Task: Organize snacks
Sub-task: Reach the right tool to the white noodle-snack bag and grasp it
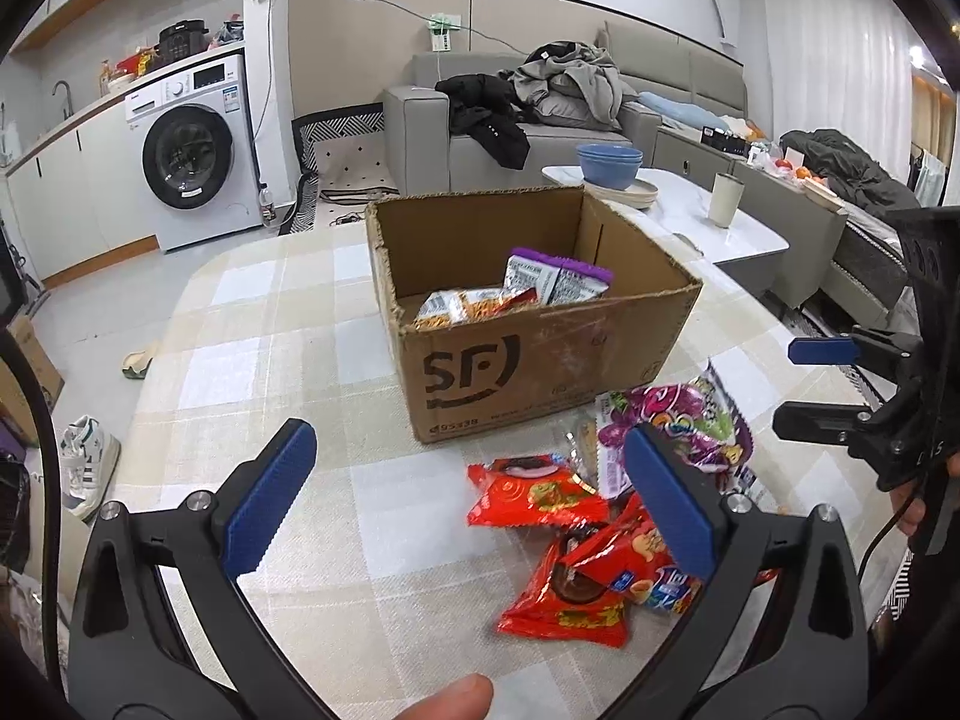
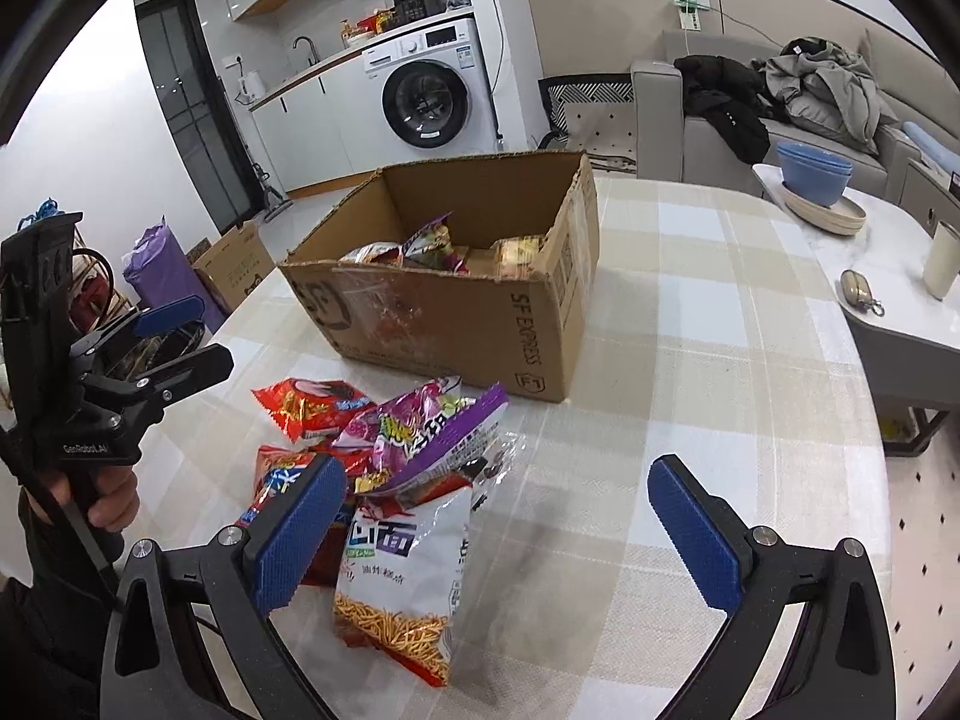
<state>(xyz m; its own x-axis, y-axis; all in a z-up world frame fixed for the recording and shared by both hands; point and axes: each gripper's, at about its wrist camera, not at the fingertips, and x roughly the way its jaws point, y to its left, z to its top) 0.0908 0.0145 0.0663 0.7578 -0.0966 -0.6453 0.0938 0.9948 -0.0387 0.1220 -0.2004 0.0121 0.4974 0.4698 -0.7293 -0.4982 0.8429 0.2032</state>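
An open cardboard box (image 1: 540, 354) (image 2: 456, 324) stands on the checked tablecloth with several snack packs inside, among them purple packs (image 1: 558, 279). In front of it lies a loose pile: red packets (image 1: 534, 492) (image 2: 312, 405), a purple bag (image 1: 690, 420) (image 2: 432, 426) and a white noodle-snack bag (image 2: 408, 570). My left gripper (image 1: 469, 432) (image 2: 210, 336) is open above the red packets and holds nothing. My right gripper (image 2: 498, 465) (image 1: 798, 384) is open just right of the pile, its left pad over the bags, and is also empty.
A low white table (image 1: 750, 240) (image 2: 888, 300) to the right carries blue bowls (image 1: 609, 165) (image 2: 813, 171) on plates and a cup (image 1: 726, 198). Behind are a sofa (image 1: 420, 138) with clothes and a washing machine (image 1: 192, 156). A hand (image 2: 114, 498) grips the left gripper's handle.
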